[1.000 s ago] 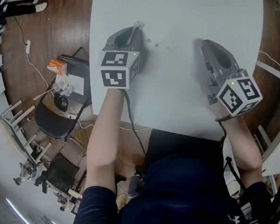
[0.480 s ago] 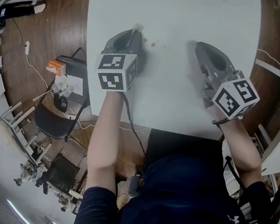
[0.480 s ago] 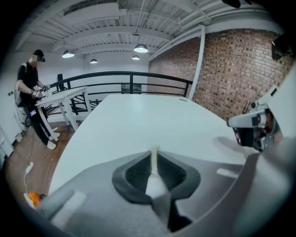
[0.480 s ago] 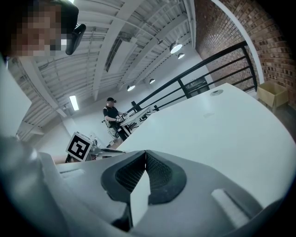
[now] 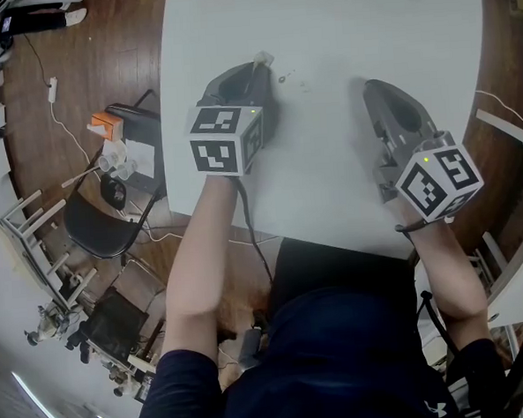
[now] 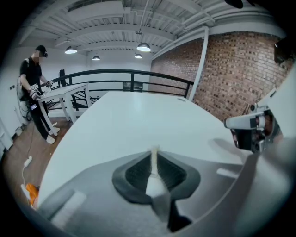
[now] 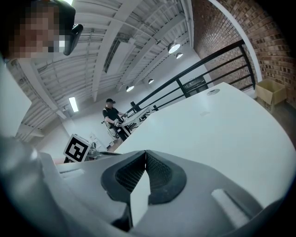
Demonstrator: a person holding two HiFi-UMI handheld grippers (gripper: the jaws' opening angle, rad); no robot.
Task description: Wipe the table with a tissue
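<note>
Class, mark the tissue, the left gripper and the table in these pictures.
tissue [image 6: 154, 183]: left gripper view, the white strip pinched between the jaws.
left gripper [image 5: 255, 67]: head view, midway between its fingertips.
table [image 5: 365, 21]: head view, bare white top.

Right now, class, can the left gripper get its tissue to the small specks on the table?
Probably yes. The left gripper is shut on the tissue, whose tip sits just beside the specks, with only bare table between them; the right gripper stands well off.
</note>
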